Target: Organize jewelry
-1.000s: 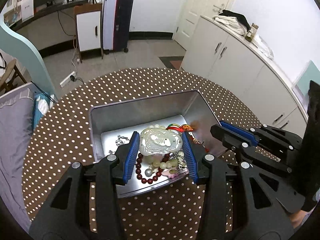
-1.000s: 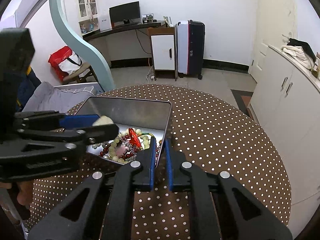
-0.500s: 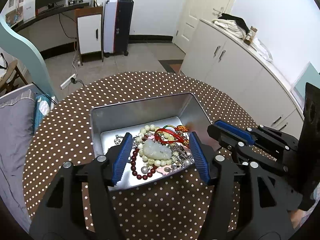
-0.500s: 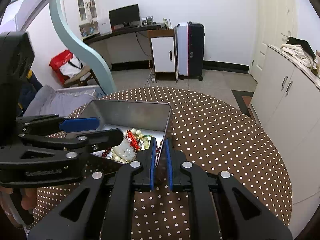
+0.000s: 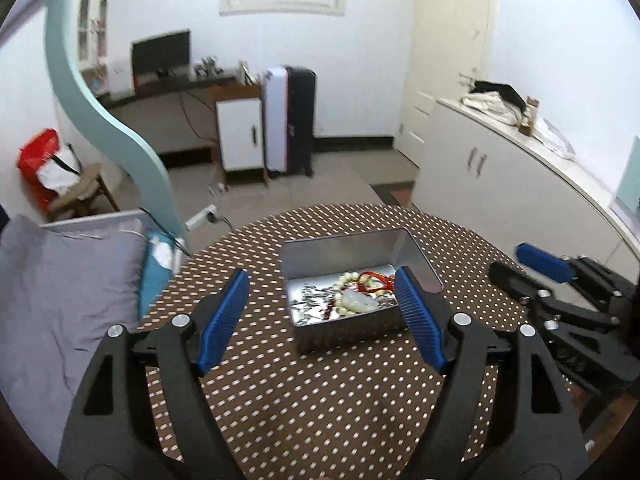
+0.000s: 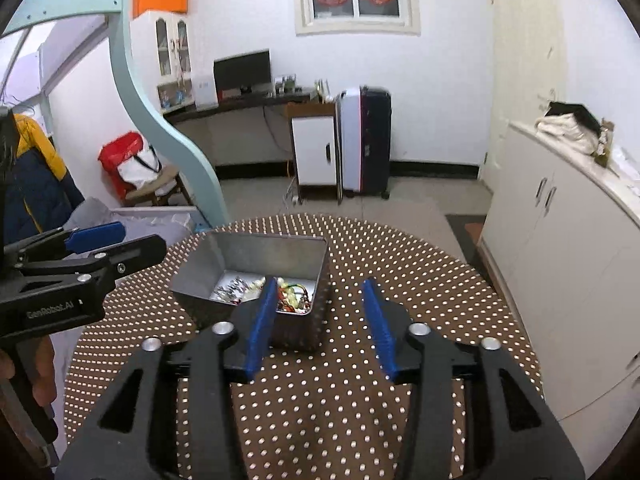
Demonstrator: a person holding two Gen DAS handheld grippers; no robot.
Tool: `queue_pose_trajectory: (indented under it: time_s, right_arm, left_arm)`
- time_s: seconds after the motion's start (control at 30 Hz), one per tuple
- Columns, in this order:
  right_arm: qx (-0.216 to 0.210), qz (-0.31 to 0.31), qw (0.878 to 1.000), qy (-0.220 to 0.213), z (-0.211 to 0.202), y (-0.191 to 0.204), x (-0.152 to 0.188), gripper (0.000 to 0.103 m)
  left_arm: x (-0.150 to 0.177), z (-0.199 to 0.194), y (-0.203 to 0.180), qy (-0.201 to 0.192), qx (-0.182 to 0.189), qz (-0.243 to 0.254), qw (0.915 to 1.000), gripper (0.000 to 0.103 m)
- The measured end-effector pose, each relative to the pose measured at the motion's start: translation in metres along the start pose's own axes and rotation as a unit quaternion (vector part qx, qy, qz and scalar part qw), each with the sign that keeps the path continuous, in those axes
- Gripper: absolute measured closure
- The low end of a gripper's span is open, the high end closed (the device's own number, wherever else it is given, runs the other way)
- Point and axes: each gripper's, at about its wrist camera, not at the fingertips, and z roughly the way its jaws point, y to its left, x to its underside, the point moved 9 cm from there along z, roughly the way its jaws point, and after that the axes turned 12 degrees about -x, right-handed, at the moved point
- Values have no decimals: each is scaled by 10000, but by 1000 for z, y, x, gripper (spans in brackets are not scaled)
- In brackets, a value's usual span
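Note:
A silver metal tin (image 5: 416,256) stands on the round brown polka-dot table (image 5: 320,392); it also shows in the right wrist view (image 6: 316,256). Inside lie a pale jade pendant (image 5: 358,301), bead bracelets and red cord (image 5: 372,278), all tangled (image 6: 294,298). My left gripper (image 5: 320,308) is open and empty, raised above the table in front of the tin. My right gripper (image 6: 322,316) is open and empty, to the right of the tin; it also shows in the left wrist view (image 5: 536,264).
A bed with grey bedding (image 5: 60,280) borders the table's left side. White cabinets (image 6: 568,248) stand to the right. A suitcase (image 6: 364,140) and small cabinet (image 6: 314,152) stand beyond on the floor.
The jade pendant left the left gripper and lies in the tin. Both grippers pulled back and up from the tin. The right gripper opened from shut.

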Motion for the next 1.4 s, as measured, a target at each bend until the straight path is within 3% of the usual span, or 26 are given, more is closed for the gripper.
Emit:
queue_pose_trajectory:
  time_s: [0.3, 0.6, 1.13, 1.4]
  right_arm:
    - [101, -326, 9974, -633, -65, 36, -8, 31]
    - [305, -631, 9899, -1230, -120, 66, -6, 16]
    - [424, -951, 9743, -1998, -190, 103, 10, 11]
    - [609, -1114, 9673, -2197, -205, 110, 12, 8]
  left_arm:
    - [12, -76, 12, -695, -405, 25, 9968, 16]
    - [29, -153, 21, -1285, -550, -96, 9901, 11]
    - [45, -261, 32, -2528, -1037, -448, 9609, 8]
    - [46, -283, 30, -2793, -1198, -443, 9517, 8]
